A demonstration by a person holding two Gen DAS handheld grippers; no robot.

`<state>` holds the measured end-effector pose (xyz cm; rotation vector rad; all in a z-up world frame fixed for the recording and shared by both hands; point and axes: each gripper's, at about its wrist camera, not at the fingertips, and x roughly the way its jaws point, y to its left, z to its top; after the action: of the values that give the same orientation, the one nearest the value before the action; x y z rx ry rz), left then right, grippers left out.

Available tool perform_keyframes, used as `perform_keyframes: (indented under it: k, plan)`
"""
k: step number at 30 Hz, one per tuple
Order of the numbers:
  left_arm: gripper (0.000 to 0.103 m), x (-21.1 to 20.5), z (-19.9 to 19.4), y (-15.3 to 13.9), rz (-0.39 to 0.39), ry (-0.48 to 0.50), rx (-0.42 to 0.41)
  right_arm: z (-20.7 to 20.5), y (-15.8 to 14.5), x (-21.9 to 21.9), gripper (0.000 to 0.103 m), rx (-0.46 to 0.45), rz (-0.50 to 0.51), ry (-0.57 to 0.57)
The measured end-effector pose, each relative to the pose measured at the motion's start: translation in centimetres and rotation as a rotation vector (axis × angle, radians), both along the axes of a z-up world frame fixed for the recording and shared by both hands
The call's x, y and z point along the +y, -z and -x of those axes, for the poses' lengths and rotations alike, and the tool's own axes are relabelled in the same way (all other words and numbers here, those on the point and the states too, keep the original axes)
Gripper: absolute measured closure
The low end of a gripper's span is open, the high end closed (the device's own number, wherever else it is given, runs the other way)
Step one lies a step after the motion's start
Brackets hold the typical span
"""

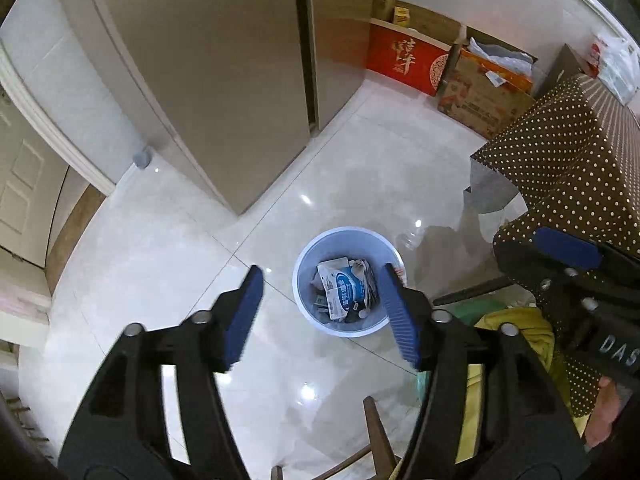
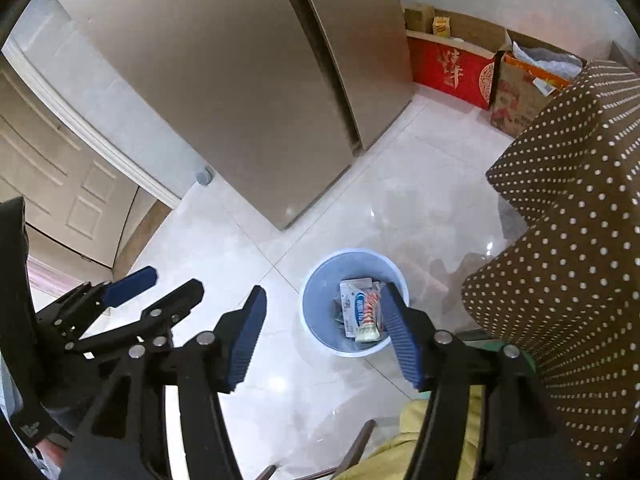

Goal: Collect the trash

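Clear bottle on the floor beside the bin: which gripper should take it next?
Probably right. The bottle lies on the polka-dot cloth side of the blue bin, where the right gripper hangs; the left gripper is further from it. Both are open and empty.

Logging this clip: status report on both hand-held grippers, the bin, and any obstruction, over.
Left hand-held gripper open, empty. Right hand-held gripper open, empty. Blue bin below, holding trash incl. white carton. Nothing in the way.
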<state>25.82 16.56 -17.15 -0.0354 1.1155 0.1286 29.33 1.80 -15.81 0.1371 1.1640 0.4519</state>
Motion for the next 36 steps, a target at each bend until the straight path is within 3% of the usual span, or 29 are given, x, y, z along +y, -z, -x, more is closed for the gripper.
perform_keyframes:
  k: [6, 15, 25, 36]
  plan:
    - [0.035, -0.4, 1.4, 0.2, 0.024, 0.001, 0.008, 1.5, -1.5, -2.1, 0.044, -0.027, -0.013, 0.013]
    - [0.031, -3.5, 4.3, -2.2, 0.035, 0.031, -0.074, 6.7, -5.2, -6.6, 0.033, -0.217, -0.009, 0.073]
    - [0.029, -8.3, 9.5, -7.3, 0.038, 0.071, -0.237, 12.4, -10.1, -11.0, 0.026, -0.429, 0.032, 0.146]
    - [0.023, -12.7, 14.6, -13.5, 0.005, 0.130, -0.434, 18.5, -14.6, -16.2, 0.023, -0.593, 0.034, 0.258]
